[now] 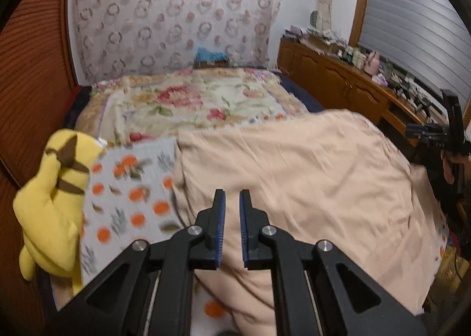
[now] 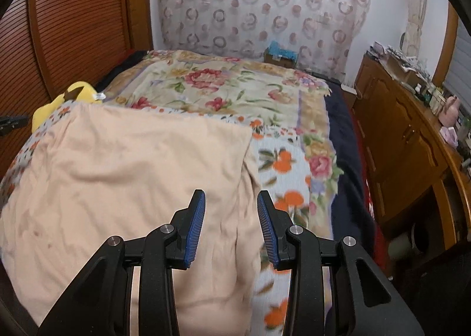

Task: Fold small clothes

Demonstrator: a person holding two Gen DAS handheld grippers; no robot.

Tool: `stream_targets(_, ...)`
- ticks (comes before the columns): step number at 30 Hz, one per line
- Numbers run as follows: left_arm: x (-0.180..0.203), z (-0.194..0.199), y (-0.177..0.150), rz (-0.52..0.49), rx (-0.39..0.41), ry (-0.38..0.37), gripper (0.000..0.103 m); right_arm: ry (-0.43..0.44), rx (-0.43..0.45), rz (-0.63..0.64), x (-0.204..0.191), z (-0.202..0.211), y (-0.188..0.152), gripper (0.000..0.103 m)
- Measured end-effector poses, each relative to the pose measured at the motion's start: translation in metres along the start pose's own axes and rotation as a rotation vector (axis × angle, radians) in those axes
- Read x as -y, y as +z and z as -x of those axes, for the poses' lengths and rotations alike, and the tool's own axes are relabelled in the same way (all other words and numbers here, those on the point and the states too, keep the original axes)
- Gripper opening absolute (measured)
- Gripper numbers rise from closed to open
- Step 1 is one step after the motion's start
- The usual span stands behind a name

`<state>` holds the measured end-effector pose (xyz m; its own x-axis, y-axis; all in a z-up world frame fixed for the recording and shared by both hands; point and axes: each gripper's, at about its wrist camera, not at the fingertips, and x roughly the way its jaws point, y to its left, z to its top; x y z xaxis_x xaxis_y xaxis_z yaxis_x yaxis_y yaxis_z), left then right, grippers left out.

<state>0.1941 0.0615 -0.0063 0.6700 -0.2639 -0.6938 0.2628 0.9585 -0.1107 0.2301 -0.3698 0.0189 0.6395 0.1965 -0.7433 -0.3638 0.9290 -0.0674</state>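
**Peach garment lies flat on the bed, both grippers above it**

A peach garment (image 1: 294,165) lies spread on the bed, over an orange-print sheet (image 1: 129,183) that covers the near end. The cloth is lightly wrinkled. Its far edge runs straight across the bed, just short of the floral blanket (image 1: 188,97) that covers the far half.

The left gripper (image 1: 232,197) hangs over the near-left part of the garment, close to its left edge. Its jaws stand nearly together, with only a narrow slit between the blue pads, and nothing is held in them.

The right gripper (image 2: 231,199) hangs over the garment's near-right part, where the right edge meets the sheet. Its jaws are parted, the cloth showing below the gap, and the pads press on nothing.

A yellow plush (image 1: 56,188) sits at the bed's left edge, just beside the sheet. A wooden cabinet (image 2: 406,135) with clutter on top runs along the right side of the bed, and a patterned curtain (image 2: 265,3) hangs behind the far end.
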Motion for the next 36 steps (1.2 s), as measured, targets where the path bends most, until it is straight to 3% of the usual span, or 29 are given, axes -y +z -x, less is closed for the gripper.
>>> stream_targets(5, 0.018, -0.011, -0.037, 0.002, -0.072, -0.044, 0.006, 0.036, -0.02, -0.016, -0.007, 0.008, -0.033, 0.036)
stream_targets(11, 0.038, -0.026, -0.062, -0.014, -0.141, -0.043, 0.006, 0.047, -0.069, -0.032, -0.015, 0.0, -0.067, 0.036)
stream_targets(18, 0.049, -0.028, -0.062, -0.033, -0.125, -0.028, 0.007, 0.048, -0.09, -0.064, -0.008, 0.009, -0.094, 0.036)
stream_targets(22, 0.055, -0.029, -0.063, -0.069, -0.109, -0.04, 0.025, 0.048, -0.087, -0.082, -0.004, 0.015, -0.103, 0.036)
stream_targets(25, 0.058, -0.03, -0.062, -0.099, -0.113, -0.026, 0.03, 0.049, -0.088, -0.093, -0.003, 0.021, -0.109, 0.036)
stream_targets(36, 0.063, -0.031, -0.061, -0.119, -0.114, -0.015, 0.034, 0.063, -0.099, -0.096, -0.007, 0.062, -0.144, 0.037)
